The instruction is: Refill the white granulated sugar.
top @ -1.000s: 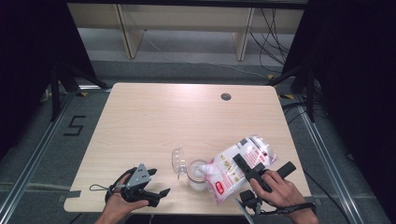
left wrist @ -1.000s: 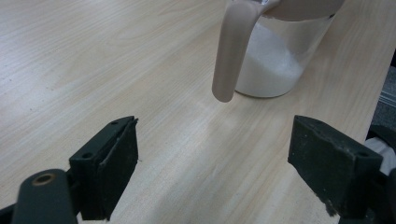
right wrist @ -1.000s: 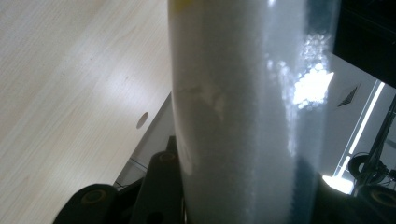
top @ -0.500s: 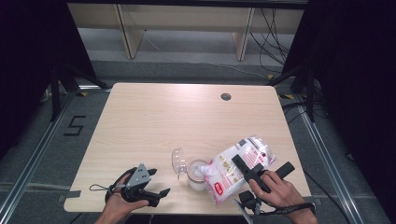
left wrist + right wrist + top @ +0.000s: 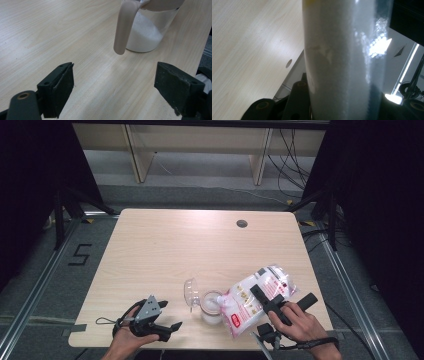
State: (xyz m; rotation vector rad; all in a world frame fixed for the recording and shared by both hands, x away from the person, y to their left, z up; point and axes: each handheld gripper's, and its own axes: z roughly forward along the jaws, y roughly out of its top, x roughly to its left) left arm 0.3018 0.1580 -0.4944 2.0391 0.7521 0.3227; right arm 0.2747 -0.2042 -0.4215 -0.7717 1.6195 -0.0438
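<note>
Bag (image 5: 252,301): near right of table (image 5: 200,245), clamped by my right gripper (image 5: 270,302), tilted down-left, mouth at the jar.
Jar (image 5: 212,306): touching bag's low end, part-filled white; lid (image 5: 190,291) hanging open on its left.
Left gripper (image 5: 162,325): jaws wide, empty, left of jar.
Nearer hand: right.

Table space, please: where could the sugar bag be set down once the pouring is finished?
The table is bare across its far half up to the cable hole, and down the left side. The near edge is crowded: left gripper, glass jar with open lid, tilted bag, right gripper.
</note>
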